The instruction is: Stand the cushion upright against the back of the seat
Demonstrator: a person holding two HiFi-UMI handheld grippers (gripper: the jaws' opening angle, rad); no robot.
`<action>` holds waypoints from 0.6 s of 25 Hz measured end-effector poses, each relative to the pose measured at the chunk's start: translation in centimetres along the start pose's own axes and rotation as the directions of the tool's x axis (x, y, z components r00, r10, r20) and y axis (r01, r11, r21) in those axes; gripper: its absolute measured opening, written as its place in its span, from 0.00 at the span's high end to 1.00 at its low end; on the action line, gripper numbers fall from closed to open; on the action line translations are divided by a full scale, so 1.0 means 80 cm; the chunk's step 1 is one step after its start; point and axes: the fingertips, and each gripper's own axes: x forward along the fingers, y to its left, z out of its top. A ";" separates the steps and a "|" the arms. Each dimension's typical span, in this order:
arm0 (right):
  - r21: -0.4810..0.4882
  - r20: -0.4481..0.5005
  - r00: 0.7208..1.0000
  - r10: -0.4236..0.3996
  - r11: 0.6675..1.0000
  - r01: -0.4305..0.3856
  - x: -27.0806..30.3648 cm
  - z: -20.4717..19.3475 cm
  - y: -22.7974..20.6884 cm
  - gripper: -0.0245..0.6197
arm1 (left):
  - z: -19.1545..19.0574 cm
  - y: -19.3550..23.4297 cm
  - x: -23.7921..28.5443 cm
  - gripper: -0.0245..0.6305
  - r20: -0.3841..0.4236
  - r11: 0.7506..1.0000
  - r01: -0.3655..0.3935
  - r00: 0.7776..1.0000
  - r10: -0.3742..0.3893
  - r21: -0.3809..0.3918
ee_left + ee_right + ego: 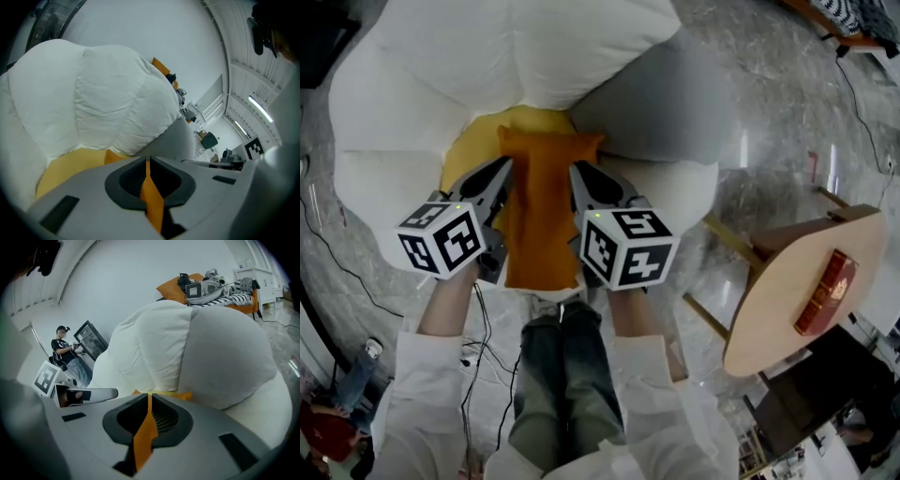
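Note:
An orange cushion (542,211) hangs between my two grippers in front of a puffy white seat, whose back (516,47) bulges above a yellow seat pad (473,150). My left gripper (504,176) is shut on the cushion's left edge, and my right gripper (581,178) is shut on its right edge. In the left gripper view, a strip of orange fabric (151,197) is pinched between the closed jaws of the left gripper (147,161), with the white back (93,93) just ahead. In the right gripper view, the right gripper (150,397) pinches orange fabric (145,432) the same way.
A round wooden side table (778,319) with a red book (825,292) stands to the right of the seat. Cables trail over the marble floor (769,141). My legs (562,375) are below the cushion. A person at a monitor (70,352) stands far off.

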 end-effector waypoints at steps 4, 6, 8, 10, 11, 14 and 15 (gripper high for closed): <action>0.039 -0.003 1.000 -0.008 0.999 0.008 0.013 0.000 -0.015 0.94 | 0.007 0.015 0.012 0.91 0.003 0.999 -0.034 0.999 0.034 0.020; 0.054 0.001 1.000 -0.018 0.998 0.018 0.019 0.003 -0.025 0.94 | 0.010 0.022 0.019 0.84 0.001 0.999 -0.039 0.999 0.039 0.018; 0.056 0.007 0.999 -0.043 0.998 0.043 0.023 0.007 -0.036 0.94 | 0.011 0.030 0.027 0.80 -0.002 0.999 -0.048 0.999 0.048 0.008; 0.057 0.011 0.998 -0.068 0.996 0.067 0.028 0.009 -0.045 0.90 | 0.010 0.040 0.031 0.74 -0.005 0.998 -0.059 0.998 0.059 -0.008; 0.063 0.013 0.997 -0.076 0.995 0.075 0.030 0.010 -0.049 0.83 | 0.009 0.045 0.033 0.71 -0.006 0.998 -0.065 0.998 0.065 -0.019; 0.092 0.015 0.996 -0.090 0.992 0.088 0.035 0.009 -0.064 0.76 | 0.006 0.059 0.037 0.64 -0.008 0.995 -0.085 0.996 0.084 -0.045; 0.102 0.015 0.995 -0.094 0.990 0.092 0.037 0.009 -0.068 0.75 | 0.006 0.062 0.039 0.62 -0.009 0.995 -0.090 0.996 0.090 -0.050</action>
